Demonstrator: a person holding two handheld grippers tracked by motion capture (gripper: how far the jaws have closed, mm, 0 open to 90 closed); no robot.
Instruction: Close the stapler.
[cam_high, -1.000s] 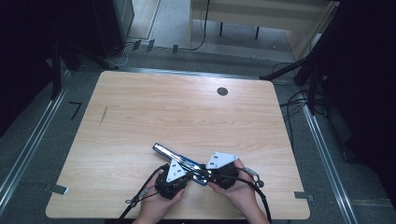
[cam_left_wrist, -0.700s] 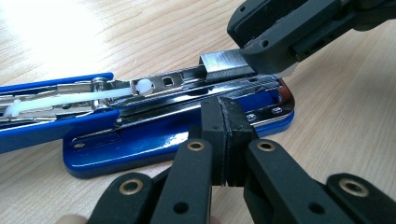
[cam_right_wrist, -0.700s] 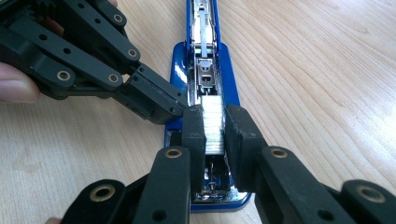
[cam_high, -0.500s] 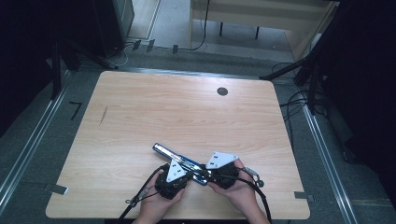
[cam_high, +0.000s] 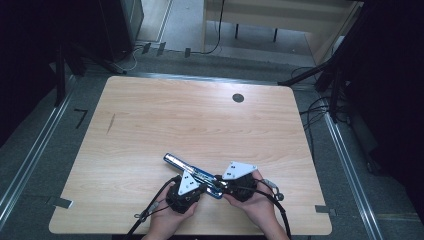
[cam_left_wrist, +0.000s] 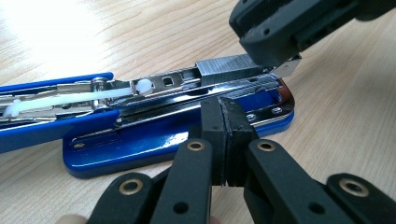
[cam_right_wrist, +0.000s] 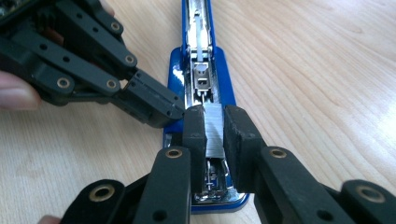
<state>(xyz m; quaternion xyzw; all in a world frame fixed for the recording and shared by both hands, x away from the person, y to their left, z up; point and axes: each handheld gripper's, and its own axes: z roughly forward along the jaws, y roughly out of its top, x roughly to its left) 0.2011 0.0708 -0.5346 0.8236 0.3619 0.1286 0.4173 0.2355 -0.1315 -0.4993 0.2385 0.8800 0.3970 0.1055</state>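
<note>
At the lower centre of the frame, my right claw (cam_right_wrist: 215, 133) pinches a strip of staples (cam_right_wrist: 214, 128) over the open blue stapler (cam_high: 192, 174) lying on the wooden surface (cam_high: 150, 125), while my left claw (cam_left_wrist: 226, 142), clenched empty, braces the stapler's base. To seat it well, I should keep the strip square to the channel and lower gently. Both hands rest low, claws angled inward.
</note>
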